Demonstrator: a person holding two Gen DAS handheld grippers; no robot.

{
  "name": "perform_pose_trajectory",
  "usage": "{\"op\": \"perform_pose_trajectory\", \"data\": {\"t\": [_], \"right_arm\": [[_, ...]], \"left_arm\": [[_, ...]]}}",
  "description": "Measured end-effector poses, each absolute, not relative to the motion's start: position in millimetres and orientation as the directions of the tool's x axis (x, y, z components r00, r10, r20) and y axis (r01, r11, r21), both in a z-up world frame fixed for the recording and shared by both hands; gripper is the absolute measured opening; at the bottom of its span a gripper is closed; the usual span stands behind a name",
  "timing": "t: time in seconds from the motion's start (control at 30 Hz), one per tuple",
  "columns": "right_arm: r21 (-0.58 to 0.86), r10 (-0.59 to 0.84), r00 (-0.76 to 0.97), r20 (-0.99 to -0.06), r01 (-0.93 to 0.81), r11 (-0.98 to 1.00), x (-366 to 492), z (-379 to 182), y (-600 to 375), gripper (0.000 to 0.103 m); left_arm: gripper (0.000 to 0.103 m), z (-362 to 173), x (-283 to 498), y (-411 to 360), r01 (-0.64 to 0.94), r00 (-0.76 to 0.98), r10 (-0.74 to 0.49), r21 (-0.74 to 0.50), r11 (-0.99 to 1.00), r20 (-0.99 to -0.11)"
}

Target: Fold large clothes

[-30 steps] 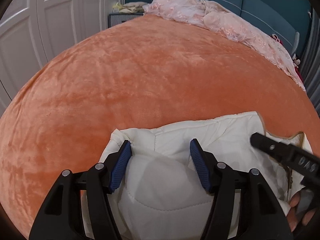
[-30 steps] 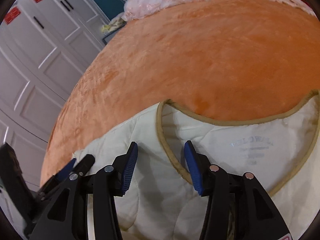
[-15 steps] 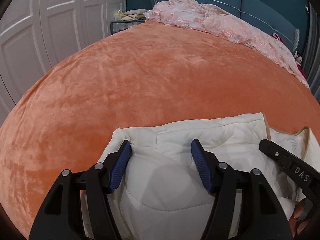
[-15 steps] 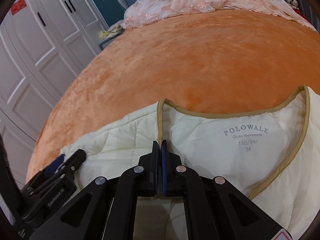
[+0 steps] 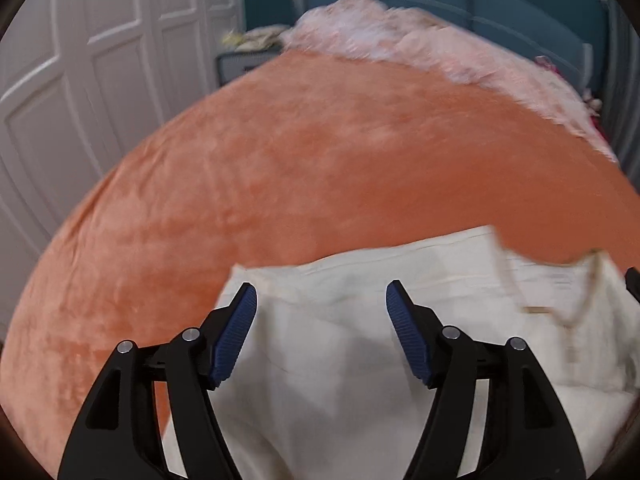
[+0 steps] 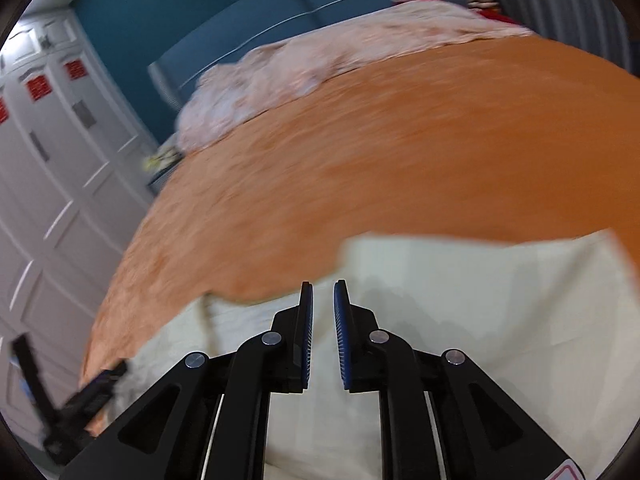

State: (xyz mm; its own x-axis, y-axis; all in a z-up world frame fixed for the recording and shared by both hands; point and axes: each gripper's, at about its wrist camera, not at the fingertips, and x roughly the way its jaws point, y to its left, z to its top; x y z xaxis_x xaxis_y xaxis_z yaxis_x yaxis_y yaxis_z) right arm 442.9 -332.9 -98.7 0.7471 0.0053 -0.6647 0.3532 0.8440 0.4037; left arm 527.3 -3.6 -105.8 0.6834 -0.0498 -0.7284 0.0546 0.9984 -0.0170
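Standing over the near edge of the bed, I see both tongs working above a cream quilted jacket (image 5: 320, 368) spread on the orange blanket (image 5: 320, 168). The left gripper (image 5: 321, 304) has its jaws wide and opening, with the cloth below them but pressed by neither pad. The right gripper (image 6: 323, 300) shows only a narrow gap, also opening, and as far as the blur allows, nothing is caught in it; the jacket (image 6: 460, 320) lies under and beyond its tips. Over towards the collar side, a tan-trimmed neckline (image 5: 584, 300) shows.

My reading is that a fold is between grips: an edge has been let go and the hands are moving to a fresh hold. The next move calls for each jaw to settle over a free edge, close on cloth alone rather than blanket pile, and carry it across evenly.

Farther off lie a crumpled pink coverlet (image 5: 420, 44), the blue headboard (image 6: 224, 12) and white wardrobe doors (image 5: 92, 80).
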Motion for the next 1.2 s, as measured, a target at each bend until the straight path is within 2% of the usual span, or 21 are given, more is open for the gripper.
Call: {"op": "perform_pose_trajectory", "data": {"t": [0.07,0.13,0.17,0.2,0.23,0.27,0.3,0.4,0.5,0.6,0.63,0.77,0.83,0.87,0.93,0.97,1.03,1.2], "right_arm": [[0.396,-0.029,0.734,-0.679,0.399,0.827,428.5,-97.7,-366.1,0.016],[0.400,-0.054,0.716,-0.696,0.448,0.800,416.4,-100.2,-397.2,0.016],[0.405,-0.054,0.712,-0.700,0.458,0.791,413.3,-101.6,-406.4,0.016],[0.415,-0.050,0.710,-0.702,0.465,0.782,410.3,-103.6,-414.7,0.017],[0.431,-0.041,0.710,-0.703,0.472,0.769,406.5,-106.3,-425.7,0.023],[0.440,-0.038,0.711,-0.702,0.474,0.763,404.7,-108.3,-430.4,0.034],[0.447,-0.037,0.714,-0.699,0.477,0.757,402.1,-110.1,-436.6,0.038],[0.454,-0.027,0.716,-0.698,0.471,0.756,400.0,-116.2,-448.3,0.039],[0.464,0.014,0.717,-0.697,0.437,0.770,405.5,-121.3,-446.8,0.038],[0.462,0.053,0.708,-0.704,0.400,0.792,412.5,-126.4,-440.7,0.035],[0.450,0.059,0.699,-0.713,0.391,0.803,415.6,-128.8,-438.6,0.035],[0.401,0.048,0.676,-0.735,0.377,0.835,423.2,-139.0,-426.6,0.035],[0.381,0.033,0.674,-0.738,0.376,0.845,423.2,-142.4,-422.8,0.035],[0.374,0.026,0.673,-0.739,0.378,0.847,423.3,-143.4,-422.1,0.034],[0.349,-0.002,0.666,-0.746,0.393,0.850,424.1,-146.0,-420.8,0.028],[0.339,-0.012,0.661,-0.751,0.400,0.851,424.4,-147.5,-419.9,0.026],[0.313,-0.039,0.650,-0.759,0.417,0.853,425.7,-151.0,-418.8,0.021],[0.245,-0.089,0.629,-0.772,0.424,0.872,428.8,-155.6,-411.9,0.021]], "left_arm": [[0.065,-87.6,517.1,-27.4,0.127,0.690,-0.120,-0.044,0.991,-0.713],[0.070,-74.0,511.2,-63.4,0.209,0.667,-0.203,-0.081,0.974,-0.717],[0.074,-70.5,510.5,-80.7,0.254,0.641,-0.255,-0.113,0.961,-0.724],[0.083,-67.8,510.5,-104.7,0.308,0.601,-0.318,-0.156,0.939,-0.733],[0.085,-66.8,510.7,-127.2,0.346,0.571,-0.358,-0.178,0.921,-0.739],[0.087,-66.5,511.1,-140.1,0.359,0.566,-0.367,-0.180,0.916,-0.739],[0.091,-67.5,512.8,-159.8,0.377,0.558,-0.373,-0.174,0.910,-0.742],[0.091,-82.4,528.0,-200.7,0.388,0.494,-0.386,-0.200,0.900,-0.779],[0.090,-107.4,547.8,-219.2,0.330,0.429,-0.377,-0.246,0.911,-0.821],[0.072,-129.1,555.4,-230.3,0.321,0.383,-0.367,-0.250,0.913,-0.848],[0.062,-133.3,553.9,-233.1,0.328,0.369,-0.371,-0.254,0.910,-0.852],[0.048,-146.0,549.0,-241.9,0.392,0.358,-0.368,-0.220,0.894,-0.858],[0.030,-149.2,545.9,-246.6,0.407,0.381,-0.333,-0.167,0.898,-0.863],[0.016,-149.5,545.4,-245.2,0.405,0.394,-0.316,-0.146,0.902,-0.863],[0.007,-150.9,545.8,-244.0,0.402,0.409,-0.310,-0.135,0.906,-0.858],[0.000,-151.9,544.5,-243.3,0.391,0.433,-0.271,-0.092,0.916,-0.860],[0.000,-157.2,540.4,-244.3,0.397,0.454,-0.252,-0.059,0.916,-0.854],[0.000,-160.2,535.6,-244.4,0.395,0.488,-0.245,-0.038,0.918,-0.837]]}}
